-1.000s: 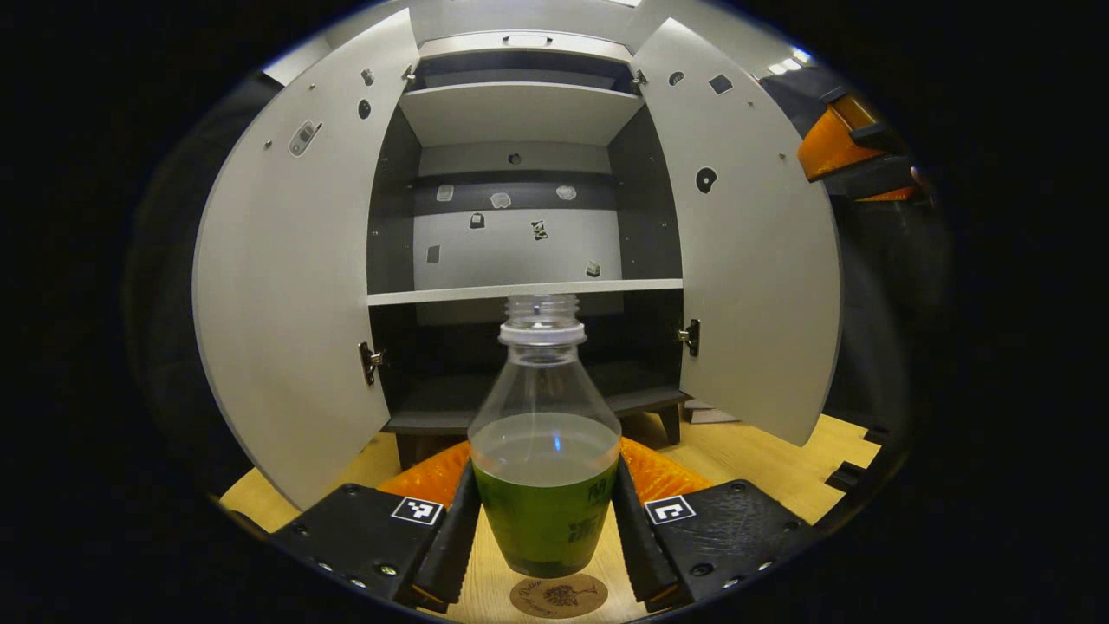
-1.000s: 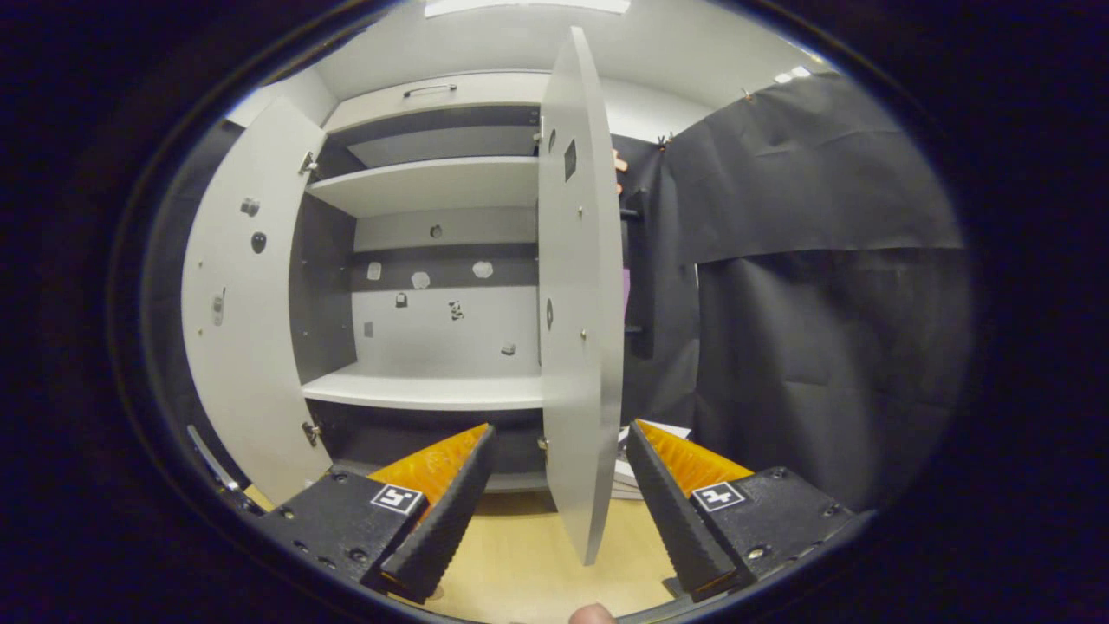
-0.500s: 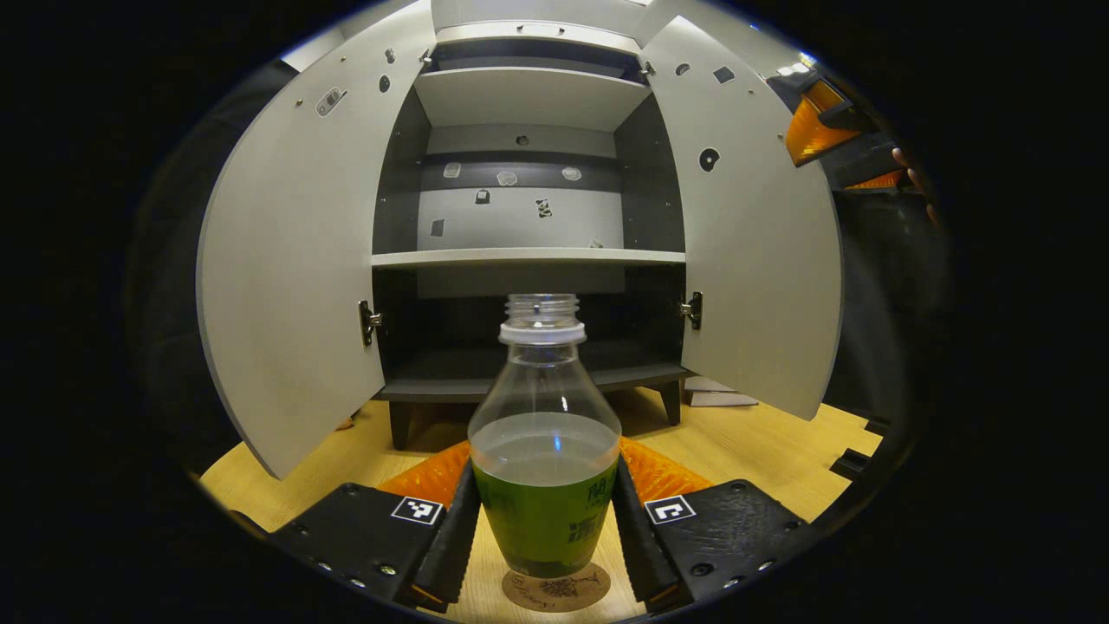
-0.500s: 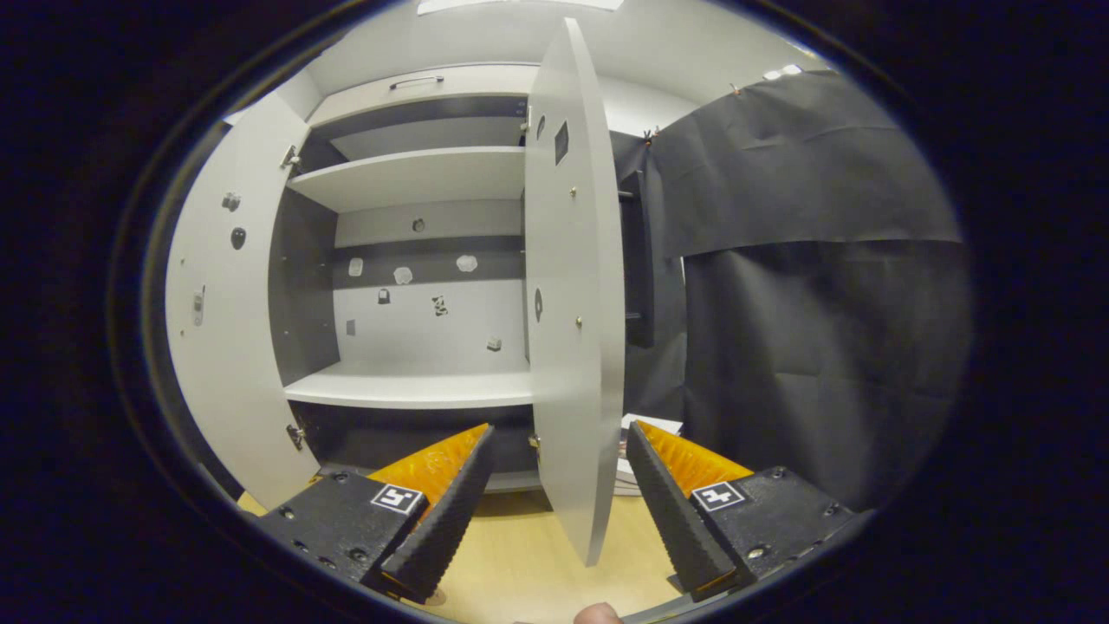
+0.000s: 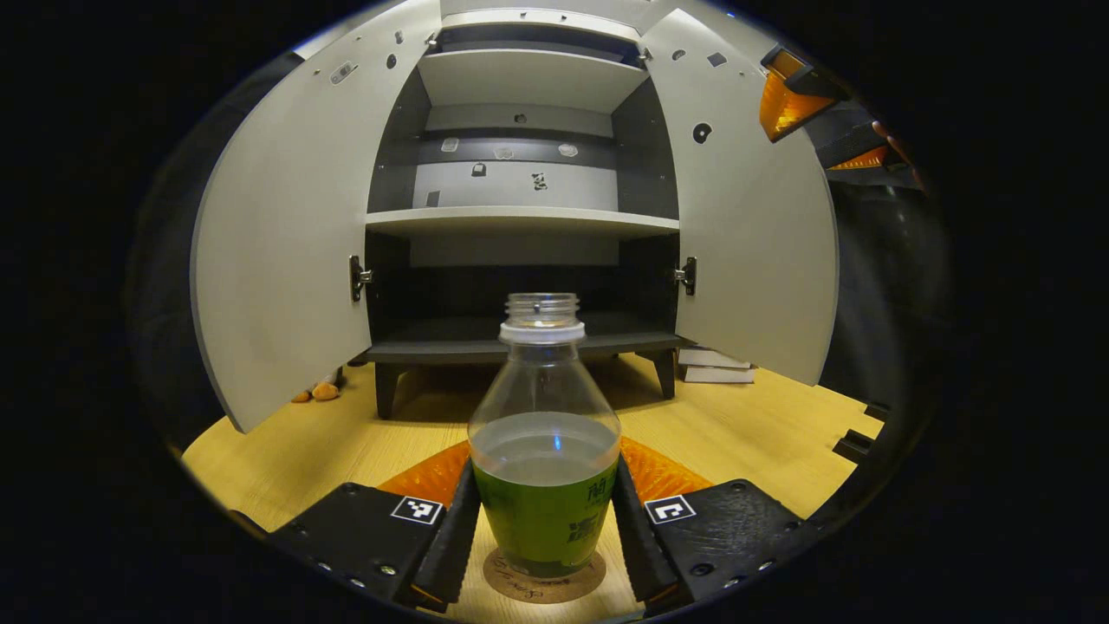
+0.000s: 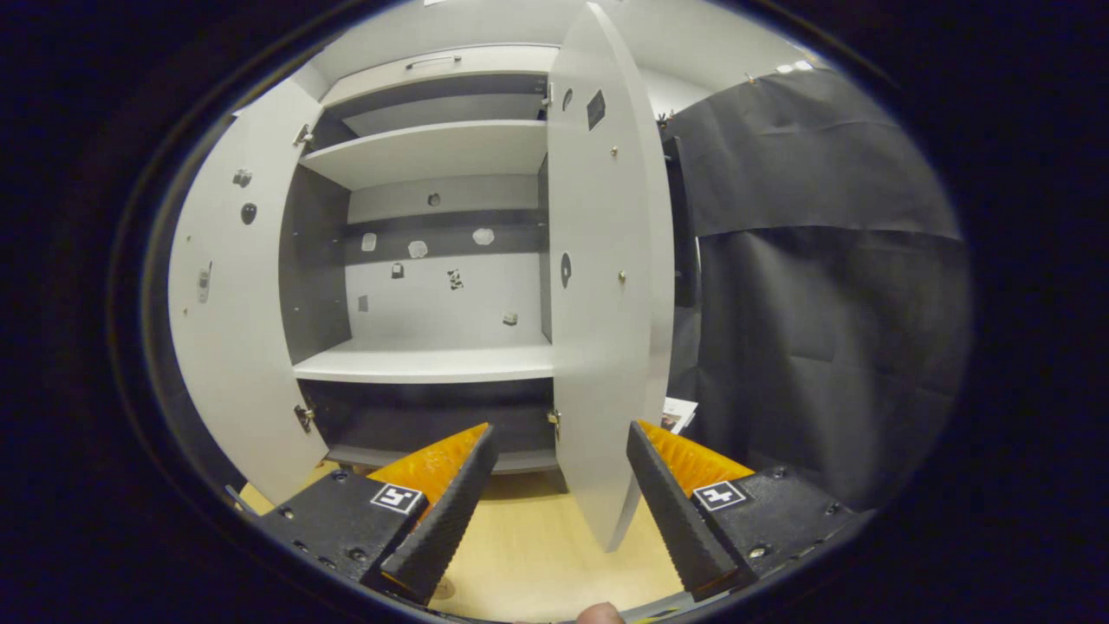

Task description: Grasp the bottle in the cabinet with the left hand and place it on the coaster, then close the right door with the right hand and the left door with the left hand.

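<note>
Your left gripper pinched the uncapped bottle over the coaster; your right gripper was spread by the open right door

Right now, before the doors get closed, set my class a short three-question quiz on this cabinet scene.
1. True or false: the left gripper is shut on the bottle.
2. The bottle's base is over: A) the coaster B) a shelf C) books.
3. Fill in: the right gripper has its fingers ____, the right door edge ahead between them.

Key: 1 true; 2 A; 3 open.
</note>
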Tool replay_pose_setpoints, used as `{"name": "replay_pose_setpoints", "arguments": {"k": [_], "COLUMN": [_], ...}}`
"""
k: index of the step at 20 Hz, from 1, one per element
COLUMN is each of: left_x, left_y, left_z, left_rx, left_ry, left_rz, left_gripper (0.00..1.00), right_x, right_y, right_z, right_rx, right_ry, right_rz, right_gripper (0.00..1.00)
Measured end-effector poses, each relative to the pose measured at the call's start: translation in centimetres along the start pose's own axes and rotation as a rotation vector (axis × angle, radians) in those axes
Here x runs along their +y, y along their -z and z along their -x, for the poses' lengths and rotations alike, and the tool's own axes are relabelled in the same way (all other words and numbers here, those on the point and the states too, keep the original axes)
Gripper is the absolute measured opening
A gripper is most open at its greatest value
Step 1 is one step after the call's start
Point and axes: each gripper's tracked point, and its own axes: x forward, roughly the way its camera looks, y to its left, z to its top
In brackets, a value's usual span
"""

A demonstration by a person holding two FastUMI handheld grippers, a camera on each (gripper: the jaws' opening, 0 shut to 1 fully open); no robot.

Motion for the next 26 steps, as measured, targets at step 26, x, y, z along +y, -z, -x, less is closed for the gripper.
{"name": "replay_pose_setpoints", "arguments": {"k": [26], "left_x": [-0.2], "left_y": [0.8], "left_z": [2.2], "left_rx": [0.098], "left_ry": [-0.027], "left_rz": [-0.033], "left_gripper": [0.77], "right_x": [-2.3], "right_y": [-2.0], "right_z": [0.6], "right_rx": [-0.049], "right_ry": [-0.021], "right_rz": [-0.007], "right_gripper": [0.99]}}
